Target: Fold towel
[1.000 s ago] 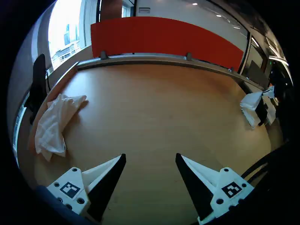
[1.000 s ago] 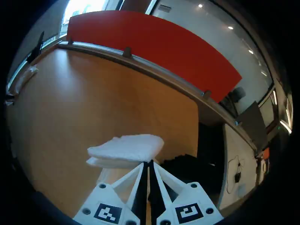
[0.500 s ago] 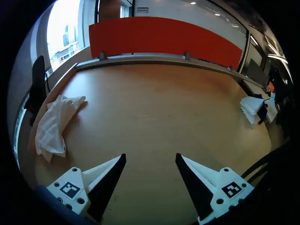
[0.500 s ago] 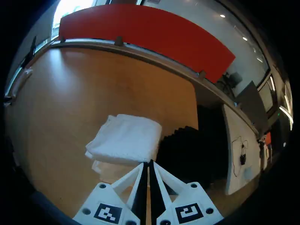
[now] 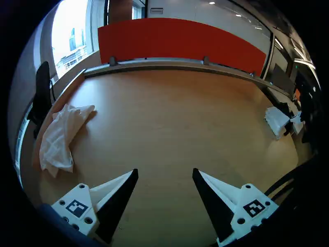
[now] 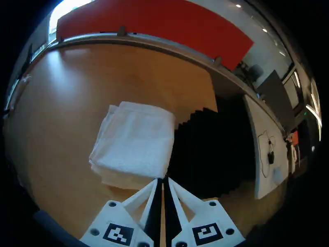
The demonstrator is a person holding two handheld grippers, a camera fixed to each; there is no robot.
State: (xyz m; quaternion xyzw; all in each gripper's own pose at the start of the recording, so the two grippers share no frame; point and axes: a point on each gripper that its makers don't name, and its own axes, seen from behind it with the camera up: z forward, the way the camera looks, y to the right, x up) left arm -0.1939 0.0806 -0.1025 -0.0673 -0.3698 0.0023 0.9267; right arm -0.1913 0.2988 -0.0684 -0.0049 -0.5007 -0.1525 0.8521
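White cloth towel point(image 5: 61, 136), crumpled, far left on my wooden surface point(image 5: 172, 111): light, limp and unbreakable, I judge, and best pinched at a corner. One folded towel stack point(image 6: 133, 144) lies just beyond my right tool point(image 6: 163, 186), whose fingers are pressed together and empty. My left tool point(image 5: 164, 181) gapes wide.

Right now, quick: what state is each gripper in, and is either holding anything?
Left gripper: open, nothing between its fingers.
Right gripper: shut, empty; the folded white cloth towel lies on the wooden table just ahead of it.
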